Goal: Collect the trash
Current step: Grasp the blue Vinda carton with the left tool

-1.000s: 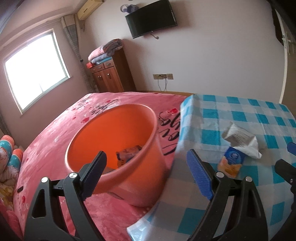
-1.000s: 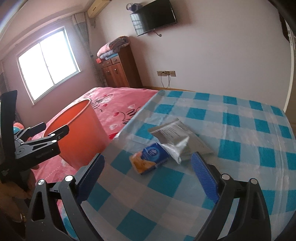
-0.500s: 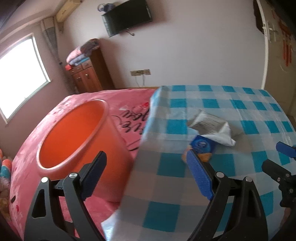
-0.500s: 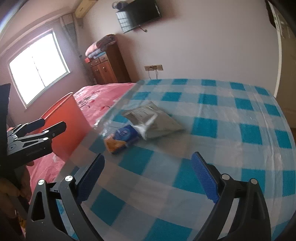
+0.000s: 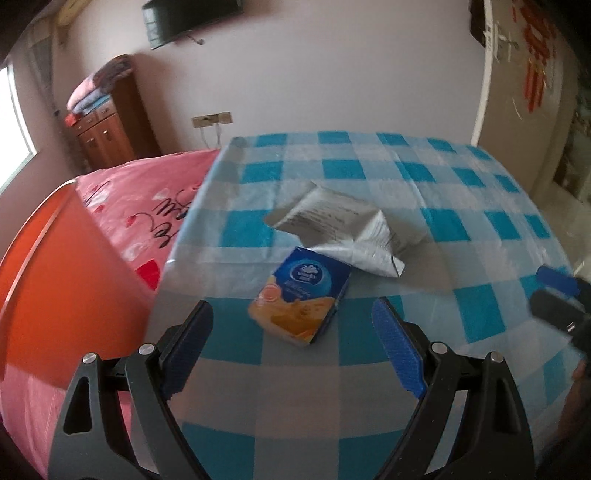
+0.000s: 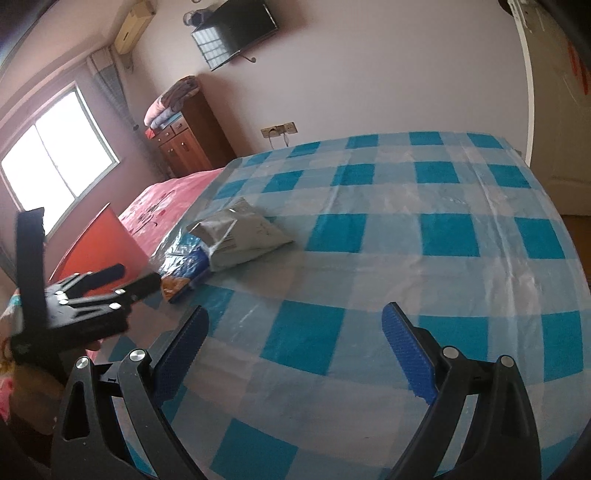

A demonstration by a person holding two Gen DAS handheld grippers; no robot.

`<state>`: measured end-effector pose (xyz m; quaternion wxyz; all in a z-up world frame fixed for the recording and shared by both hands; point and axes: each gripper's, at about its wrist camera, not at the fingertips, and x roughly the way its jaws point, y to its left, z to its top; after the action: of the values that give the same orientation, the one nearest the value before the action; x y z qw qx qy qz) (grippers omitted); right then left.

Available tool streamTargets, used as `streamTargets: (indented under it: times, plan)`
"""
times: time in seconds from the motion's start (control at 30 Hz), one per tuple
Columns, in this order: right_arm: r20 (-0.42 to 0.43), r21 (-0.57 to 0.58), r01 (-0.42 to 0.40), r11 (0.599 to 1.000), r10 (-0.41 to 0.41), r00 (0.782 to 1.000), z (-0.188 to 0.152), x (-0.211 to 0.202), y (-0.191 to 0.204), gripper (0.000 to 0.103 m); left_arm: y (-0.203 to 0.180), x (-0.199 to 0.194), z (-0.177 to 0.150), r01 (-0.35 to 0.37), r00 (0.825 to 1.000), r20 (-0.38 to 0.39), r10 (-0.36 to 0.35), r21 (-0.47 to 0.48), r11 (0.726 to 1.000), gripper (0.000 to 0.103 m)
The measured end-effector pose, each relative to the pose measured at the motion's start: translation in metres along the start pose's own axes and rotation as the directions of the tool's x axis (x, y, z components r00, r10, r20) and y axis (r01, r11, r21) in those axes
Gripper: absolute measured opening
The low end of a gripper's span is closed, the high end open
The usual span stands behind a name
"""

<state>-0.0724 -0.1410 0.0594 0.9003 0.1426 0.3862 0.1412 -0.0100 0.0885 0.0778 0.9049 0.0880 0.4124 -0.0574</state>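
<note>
A blue and orange carton (image 5: 301,297) lies flat on the blue checked tablecloth (image 5: 369,387), just beyond my left gripper (image 5: 291,314), which is open and empty. Behind the carton lies a crumpled silver packet (image 5: 343,230). The orange bin (image 5: 48,280) stands left of the table on the pink bed. In the right wrist view, the carton (image 6: 184,275) and silver packet (image 6: 243,236) lie at the table's left edge, with the left gripper (image 6: 122,280) close beside the carton. My right gripper (image 6: 295,325) is open and empty over bare cloth.
A pink bedspread (image 5: 147,199) lies left of the table. A wooden cabinet (image 6: 188,144) with folded blankets stands by the far wall, a television (image 6: 236,33) above it. A window (image 6: 55,158) is at the left. The table's right half (image 6: 461,229) holds nothing.
My left gripper has swung right from over the orange bin to the carton and come lower. My right gripper has shifted right, so the trash now sits at its left. Both stay open.
</note>
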Motion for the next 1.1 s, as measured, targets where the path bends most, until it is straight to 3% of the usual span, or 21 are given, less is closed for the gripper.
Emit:
streamTargets:
  times: [0.33,0.8,1.1]
  plan:
    - [-0.058,0.03,-0.027,0.999,0.029,0.998,0.0,0.016,-0.011,0.094,0.003,0.035,0.003,0.021,0.999,-0.043,-0.016,0.125,0.992,0.088]
    - [-0.124,0.002,-0.048,0.999,0.048,0.991,0.014,0.043,0.003,0.094,0.011,0.055,0.006,0.091,0.995,-0.054,-0.085,0.123,0.988,0.087]
    - [-0.131,-0.056,-0.078,0.995,0.07,0.989,0.036,0.058,0.024,0.094,0.015,0.059,0.007,0.137,0.99,-0.049,-0.135,0.054,0.989,0.063]
